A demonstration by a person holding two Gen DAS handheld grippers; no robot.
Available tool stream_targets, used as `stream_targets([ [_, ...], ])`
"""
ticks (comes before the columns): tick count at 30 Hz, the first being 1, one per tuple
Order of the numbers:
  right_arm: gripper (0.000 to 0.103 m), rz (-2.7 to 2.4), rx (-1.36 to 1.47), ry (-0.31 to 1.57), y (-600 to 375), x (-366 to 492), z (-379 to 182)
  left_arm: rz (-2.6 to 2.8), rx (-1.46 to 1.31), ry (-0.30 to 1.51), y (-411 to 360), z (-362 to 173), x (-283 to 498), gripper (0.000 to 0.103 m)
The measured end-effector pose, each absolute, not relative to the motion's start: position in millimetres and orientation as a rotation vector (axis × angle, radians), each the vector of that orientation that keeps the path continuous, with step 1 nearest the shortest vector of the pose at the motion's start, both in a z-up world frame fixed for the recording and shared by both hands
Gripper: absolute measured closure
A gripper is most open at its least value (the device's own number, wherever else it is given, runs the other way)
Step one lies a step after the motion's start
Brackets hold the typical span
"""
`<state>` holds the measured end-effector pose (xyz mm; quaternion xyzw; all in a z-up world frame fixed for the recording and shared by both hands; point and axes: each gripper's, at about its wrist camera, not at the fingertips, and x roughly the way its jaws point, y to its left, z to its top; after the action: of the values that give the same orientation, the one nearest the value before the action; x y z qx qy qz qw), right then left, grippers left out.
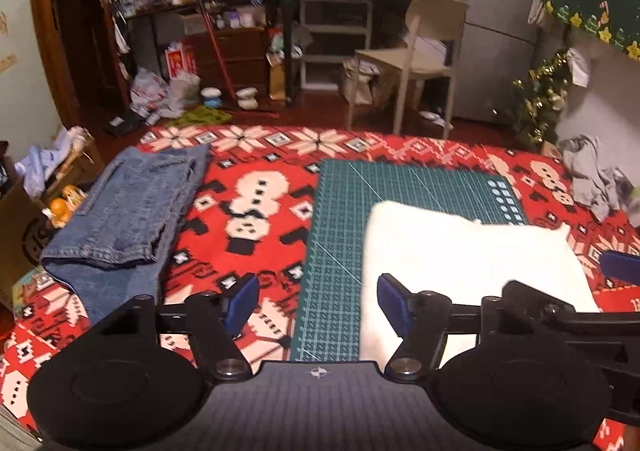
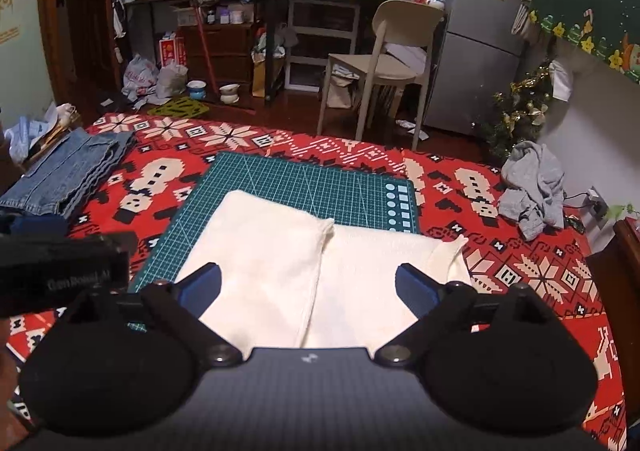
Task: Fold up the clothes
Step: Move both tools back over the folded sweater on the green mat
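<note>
My right gripper (image 2: 308,281) stood wide, empty, above the soft white folded garment (image 2: 280,271) on the gridded green cutting mat (image 2: 304,179); left gripper (image 1: 316,301) likewise parted, empty.

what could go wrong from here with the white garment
1. The white garment overhangs the green cutting mat onto the red blanket, so the next fold may drag or skew it.
2. Both the left gripper and the right gripper are open and hold nothing; a shallow pinch might catch only the top layer along the middle edge.
</note>
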<state>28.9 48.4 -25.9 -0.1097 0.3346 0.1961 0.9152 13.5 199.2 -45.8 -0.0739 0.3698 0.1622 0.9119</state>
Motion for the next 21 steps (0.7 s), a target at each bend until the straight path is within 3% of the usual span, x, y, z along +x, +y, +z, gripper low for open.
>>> stream_targets([
  [9, 0.012, 0.380, -0.147, 0.733, 44, 42, -27, 0.277, -0.195, 0.816, 200, -50, 23, 0.052],
  [13, 0.015, 0.389, -0.085, 0.757, 37, 53, -24, 0.239, -0.246, 0.856, 207, -52, 33, 0.069],
  [16, 0.036, 0.394, 0.018, 0.800, 25, 68, -22, 0.208, -0.370, 0.877, 224, -53, 43, 0.073],
  [18, 0.062, 0.400, 0.117, 0.852, 14, 85, -26, 0.184, -0.455, 0.882, 237, -57, 51, 0.076],
  [21, 0.086, 0.417, 0.244, 0.913, 2, 110, -37, 0.145, -0.564, 0.886, 253, -64, 64, 0.086],
])
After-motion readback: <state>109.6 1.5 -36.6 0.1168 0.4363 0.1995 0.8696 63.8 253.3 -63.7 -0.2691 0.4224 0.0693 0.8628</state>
